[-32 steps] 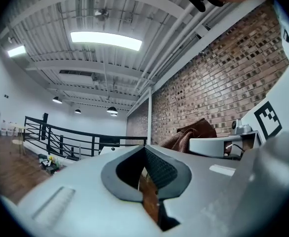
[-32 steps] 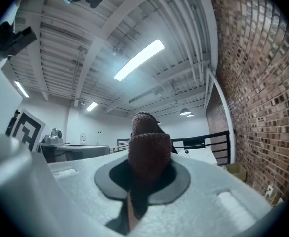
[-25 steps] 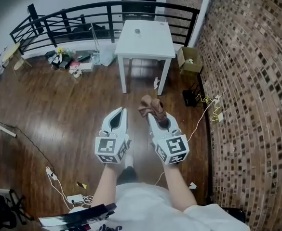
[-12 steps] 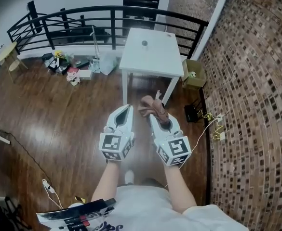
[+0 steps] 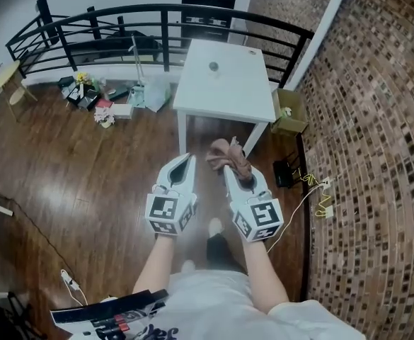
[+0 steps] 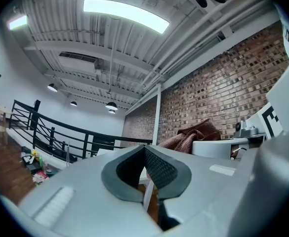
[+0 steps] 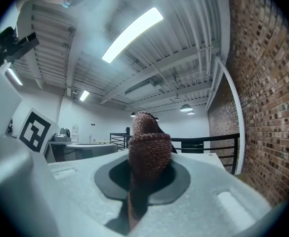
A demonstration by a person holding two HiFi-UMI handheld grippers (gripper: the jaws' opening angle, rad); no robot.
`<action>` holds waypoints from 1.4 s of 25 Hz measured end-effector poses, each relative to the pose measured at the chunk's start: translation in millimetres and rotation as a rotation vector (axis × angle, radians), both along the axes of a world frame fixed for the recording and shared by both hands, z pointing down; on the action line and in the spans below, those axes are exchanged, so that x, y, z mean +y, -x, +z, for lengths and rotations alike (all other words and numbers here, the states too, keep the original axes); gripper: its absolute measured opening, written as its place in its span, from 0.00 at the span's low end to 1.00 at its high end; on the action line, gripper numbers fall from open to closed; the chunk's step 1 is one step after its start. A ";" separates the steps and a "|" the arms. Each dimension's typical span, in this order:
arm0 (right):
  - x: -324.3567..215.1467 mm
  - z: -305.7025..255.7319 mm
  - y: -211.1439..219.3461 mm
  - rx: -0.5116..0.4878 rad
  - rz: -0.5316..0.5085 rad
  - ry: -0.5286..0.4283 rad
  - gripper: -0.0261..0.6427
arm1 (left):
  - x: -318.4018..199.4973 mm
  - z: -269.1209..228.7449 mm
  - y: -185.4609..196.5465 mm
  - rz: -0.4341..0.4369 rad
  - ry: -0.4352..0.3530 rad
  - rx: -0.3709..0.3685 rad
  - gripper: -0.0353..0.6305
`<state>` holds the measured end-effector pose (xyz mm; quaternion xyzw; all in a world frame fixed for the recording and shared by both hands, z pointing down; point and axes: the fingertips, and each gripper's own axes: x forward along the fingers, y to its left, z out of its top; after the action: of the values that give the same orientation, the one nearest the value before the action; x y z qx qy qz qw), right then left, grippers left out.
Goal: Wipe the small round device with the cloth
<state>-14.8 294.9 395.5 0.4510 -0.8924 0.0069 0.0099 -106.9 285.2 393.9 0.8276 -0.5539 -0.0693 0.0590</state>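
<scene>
- Closer now than a second ago: the white table [image 5: 228, 105] sits nearer and larger in the head view, and both arms have advanced with the walking person. The cloth hasn't shifted in its grip.
- Head view: the small round device [image 5: 214, 66] sits alone near the table's far middle, well apart from both tools and not yet reached. The left gripper [image 5: 185, 161] and right gripper [image 5: 233, 174] are held level, side by side over the wood floor. That looks like a carrying pose for the walk, not a working one.
- Head view: the brown cloth [image 5: 226, 156] bunches out of the right tips, its loose end forward, probably so it's ready to press on the device.
- Left gripper view: the left gripper [image 6: 145, 151] has its jaws closed together with nothing between them. Likely it's spare, free to steady the device later.
- Right gripper view: the right gripper [image 7: 146, 179] is clamped on the cloth [image 7: 148, 142], which stands up in a fold between the pads. The grip looks firm enough for walking.
</scene>
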 end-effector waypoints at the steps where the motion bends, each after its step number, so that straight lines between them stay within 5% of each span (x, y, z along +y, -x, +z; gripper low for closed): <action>1: -15.9 1.5 -1.2 -0.003 -0.005 0.004 0.08 | -14.6 1.3 0.0 -0.007 0.003 -0.002 0.08; 19: -283.2 -19.2 -83.4 -0.068 -0.023 -0.015 0.08 | -270.6 -12.3 -67.4 -0.049 -0.015 -0.069 0.08; 35: -460.2 3.5 -47.4 -0.046 0.008 0.005 0.08 | -458.1 -1.1 -32.9 -0.015 -0.027 -0.063 0.08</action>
<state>32.5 -165.2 399.1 0.4543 -0.8906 0.0195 -0.0094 -74.0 -172.9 392.7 0.8260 -0.5605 -0.0511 0.0300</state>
